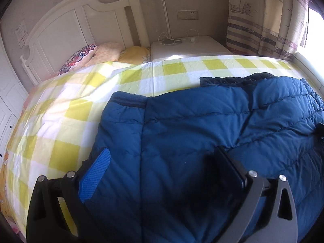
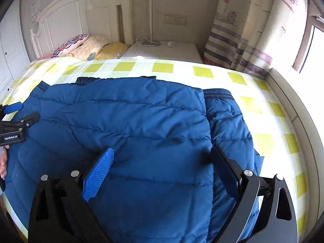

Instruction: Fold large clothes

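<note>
A blue quilted down jacket (image 1: 202, 125) lies on the bed, its sleeves folded in over the body; it also shows in the right wrist view (image 2: 131, 121). My left gripper (image 1: 164, 162) is open, its blue pads (image 1: 97, 172) spread just above the jacket's left part. My right gripper (image 2: 162, 160) is open, its fingers (image 2: 99, 172) wide apart over the jacket's right part near a folded sleeve (image 2: 224, 117). The left gripper shows at the left edge of the right wrist view (image 2: 16, 119).
The bed has a yellow and white checked sheet (image 1: 66, 109). Pillows (image 1: 105, 54) lie at the white headboard (image 1: 66, 26). A white nightstand (image 1: 188, 46) with a lamp stands behind the bed. Curtains (image 2: 243, 40) and a window ledge (image 2: 289, 105) are at the right.
</note>
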The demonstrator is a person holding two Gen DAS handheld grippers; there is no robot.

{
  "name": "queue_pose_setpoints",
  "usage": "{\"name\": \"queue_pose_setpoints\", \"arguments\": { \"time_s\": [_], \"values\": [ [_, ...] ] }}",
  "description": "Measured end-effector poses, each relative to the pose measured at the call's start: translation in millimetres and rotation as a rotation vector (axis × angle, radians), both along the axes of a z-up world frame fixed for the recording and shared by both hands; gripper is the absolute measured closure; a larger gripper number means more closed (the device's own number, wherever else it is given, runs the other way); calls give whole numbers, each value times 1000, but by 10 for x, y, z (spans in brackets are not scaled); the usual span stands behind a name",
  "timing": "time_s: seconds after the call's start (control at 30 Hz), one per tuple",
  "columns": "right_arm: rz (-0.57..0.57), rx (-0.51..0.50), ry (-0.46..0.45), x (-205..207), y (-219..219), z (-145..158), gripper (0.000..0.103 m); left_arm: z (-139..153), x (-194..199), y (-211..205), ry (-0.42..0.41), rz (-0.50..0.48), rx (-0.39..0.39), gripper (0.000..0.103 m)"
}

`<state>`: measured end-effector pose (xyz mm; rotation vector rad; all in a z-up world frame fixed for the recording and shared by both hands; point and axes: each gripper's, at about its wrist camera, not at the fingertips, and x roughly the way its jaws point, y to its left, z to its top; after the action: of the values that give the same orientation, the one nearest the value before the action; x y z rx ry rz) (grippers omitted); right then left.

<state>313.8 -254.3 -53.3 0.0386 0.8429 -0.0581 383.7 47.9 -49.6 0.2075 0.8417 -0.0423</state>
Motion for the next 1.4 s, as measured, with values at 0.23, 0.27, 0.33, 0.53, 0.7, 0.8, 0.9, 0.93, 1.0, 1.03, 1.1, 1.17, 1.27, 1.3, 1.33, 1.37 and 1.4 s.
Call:
{"name": "queue_pose_setpoints", "arguments": {
  "time_s": [0.23,0.27,0.33,0.53,0.7,0.8,0.9,0.93,1.0,1.03,1.1,1.17,1.27,1.3,1.33,1.37,1.4],
  "values": [
    [-74,59,-43,-102,-211,-158,11,-126,-125,450,-7,67,-120,2],
    [-73,53,-44,-88,-201,-165,11,-129,-128,428,-11,69,-104,2],
    [-72,70,-48,-101,-221,-172,11,-129,-138,383,-23,74,-78,2],
    [-67,115,-57,-127,-282,-183,9,-128,-146,402,-29,80,-88,2],
    [-79,100,-39,-129,-256,-130,8,-109,-134,358,-25,85,-58,2],
    [-27,130,-105,-354,-69,78,8,87,-332,240,-72,92,-39,3],
    [108,93,-119,-536,365,188,6,317,-684,-19,-119,-13,-128,3],
    [168,59,-105,-579,544,172,6,349,-775,-148,-130,-45,-135,3],
    [276,-29,-66,-656,878,49,6,277,-889,-427,-109,-115,-112,3],
    [280,-99,-71,-695,993,-33,5,171,-900,-561,-79,-136,-78,2],
    [266,-134,-89,-735,1024,-140,5,-117,-888,-691,-41,-120,-19,2],
    [272,-97,-72,-753,956,-156,5,-191,-935,-639,-68,-110,-57,2],
    [248,-106,-53,-794,775,-67,5,-148,-987,-503,-48,-95,-83,2],
    [213,-94,-55,-821,644,-29,5,-125,-1032,-415,-61,-78,-79,2],
    [170,-78,-59,-860,498,1,5,-110,-1090,-316,-73,-51,-69,2],
    [126,-63,-62,-911,341,17,5,-108,-1138,-193,-79,-21,-65,2],
    [84,-51,-64,-968,183,14,5,-102,-1181,-48,-83,11,-73,2]
  ]
}}
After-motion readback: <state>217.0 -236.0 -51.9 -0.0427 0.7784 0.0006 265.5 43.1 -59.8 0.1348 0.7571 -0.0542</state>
